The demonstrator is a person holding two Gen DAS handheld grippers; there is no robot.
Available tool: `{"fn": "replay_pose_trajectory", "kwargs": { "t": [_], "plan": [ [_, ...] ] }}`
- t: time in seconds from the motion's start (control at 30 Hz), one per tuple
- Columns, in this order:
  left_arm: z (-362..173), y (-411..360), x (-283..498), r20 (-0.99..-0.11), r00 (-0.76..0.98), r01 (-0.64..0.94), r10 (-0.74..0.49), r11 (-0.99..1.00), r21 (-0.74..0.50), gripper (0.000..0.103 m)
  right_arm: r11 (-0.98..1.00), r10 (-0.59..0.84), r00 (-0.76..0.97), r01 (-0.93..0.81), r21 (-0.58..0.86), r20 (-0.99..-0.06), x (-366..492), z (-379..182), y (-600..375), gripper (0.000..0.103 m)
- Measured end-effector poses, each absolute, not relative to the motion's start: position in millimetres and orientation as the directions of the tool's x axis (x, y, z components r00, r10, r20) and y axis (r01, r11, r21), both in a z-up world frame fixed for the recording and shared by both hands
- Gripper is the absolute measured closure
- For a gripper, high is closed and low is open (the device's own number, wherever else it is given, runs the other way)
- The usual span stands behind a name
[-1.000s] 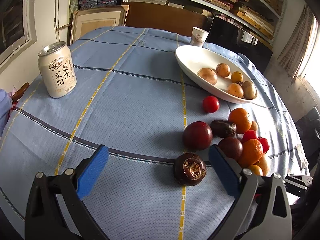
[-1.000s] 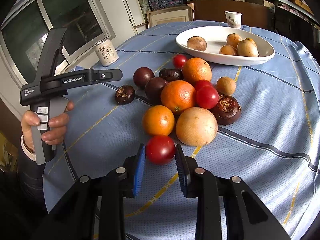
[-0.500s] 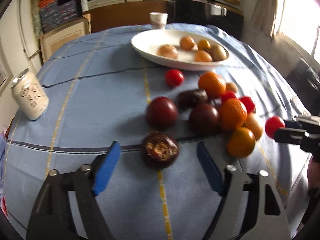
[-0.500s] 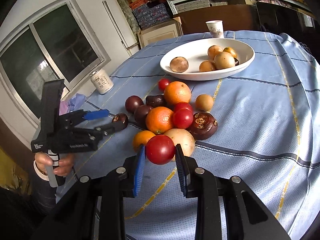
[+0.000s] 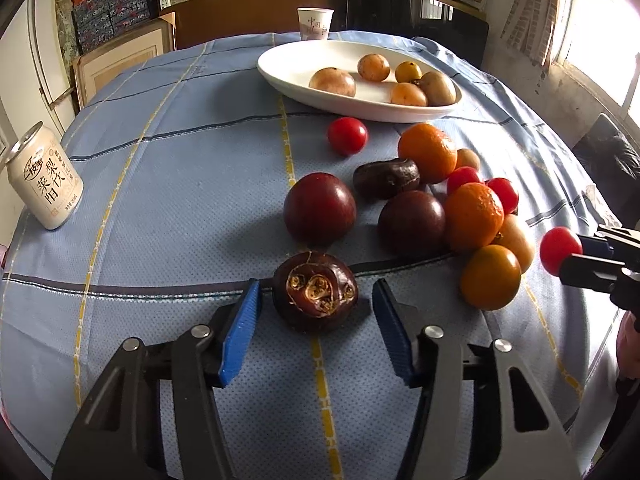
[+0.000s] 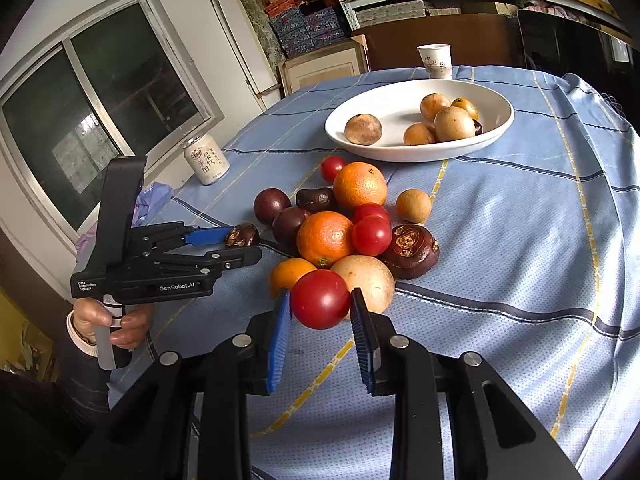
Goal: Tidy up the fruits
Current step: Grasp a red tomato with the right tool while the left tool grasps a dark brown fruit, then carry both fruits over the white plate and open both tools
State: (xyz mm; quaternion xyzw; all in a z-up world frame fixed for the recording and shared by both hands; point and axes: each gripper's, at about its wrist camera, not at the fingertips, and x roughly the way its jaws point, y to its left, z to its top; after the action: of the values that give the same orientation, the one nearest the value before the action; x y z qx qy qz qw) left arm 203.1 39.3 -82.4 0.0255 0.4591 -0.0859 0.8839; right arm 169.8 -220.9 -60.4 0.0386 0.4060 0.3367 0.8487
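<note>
A dark brown, wrinkled fruit lies on the blue tablecloth between the blue pads of my left gripper. Its jaws are closing, and small gaps still show on both sides of the fruit. My right gripper is shut on a red tomato, held just above the cloth beside the heap of oranges, tomatoes and purple fruits. The left wrist view shows that tomato at its right edge. Beyond the heap stands a white oval plate with several brownish fruits in it.
A pale drink can stands at the table's left side and a paper cup behind the plate. A hand holds the left gripper's handle near the table's edge. Shelves of boxes and a window lie beyond.
The left jaws have narrowed from wide apart to close around the dark fruit, and that gripper has rolled and shifted toward it. The right gripper has lifted the tomato a little off the cloth.
</note>
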Motion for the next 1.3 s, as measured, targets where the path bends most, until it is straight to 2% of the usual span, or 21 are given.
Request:
{"fn": "replay_pose_trajectory", "kwargs": {
  "t": [0.13, 0.2, 0.53, 0.77, 1.0, 1.2, 1.3],
  "plan": [
    [-82.4, 39.4, 203.7, -0.814, 0.568, 0.171, -0.122, 0.985, -0.029, 0.053, 0.771, 0.602, 0.445, -0.54, 0.337, -0.663, 169.3, -60.7, -221.6, 0.073],
    [-81.9, 41.2, 204.2, -0.813, 0.569, 0.168, -0.128, 0.985, -0.037, 0.061, 0.774, 0.599, 0.45, -0.536, 0.337, -0.662, 170.3, -60.8, -222.3, 0.073],
    [-77.8, 42.7, 201.0, -0.803, 0.58, 0.165, -0.137, 0.985, -0.049, 0.061, 0.796, 0.59, 0.48, -0.482, 0.366, -0.649, 183.7, -65.6, -237.0, 0.073],
    [-59.8, 47.5, 202.2, -0.761, 0.615, 0.183, -0.205, 0.976, -0.115, 0.061, 0.812, 0.577, 0.539, -0.462, 0.358, -0.614, 193.9, -55.4, -239.9, 0.073],
    [-11.6, 40.9, 264.9, -0.715, 0.647, 0.209, -0.264, 0.964, -0.166, 0.061, 0.855, 0.518, 0.634, -0.401, 0.329, -0.574, 260.6, -30.3, -220.4, 0.073],
    [-1.3, 27.4, 344.9, -0.737, 0.646, 0.163, -0.198, 0.979, -0.12, 0.061, 0.85, 0.526, 0.621, -0.357, 0.388, -0.581, 314.3, -41.7, -208.1, 0.073],
    [-6.6, 19.8, 382.6, -0.766, 0.623, 0.139, -0.158, 0.986, -0.09, 0.061, 0.859, 0.511, 0.626, -0.365, 0.358, -0.589, 325.4, -42.6, -203.2, 0.071]
  ]
}}
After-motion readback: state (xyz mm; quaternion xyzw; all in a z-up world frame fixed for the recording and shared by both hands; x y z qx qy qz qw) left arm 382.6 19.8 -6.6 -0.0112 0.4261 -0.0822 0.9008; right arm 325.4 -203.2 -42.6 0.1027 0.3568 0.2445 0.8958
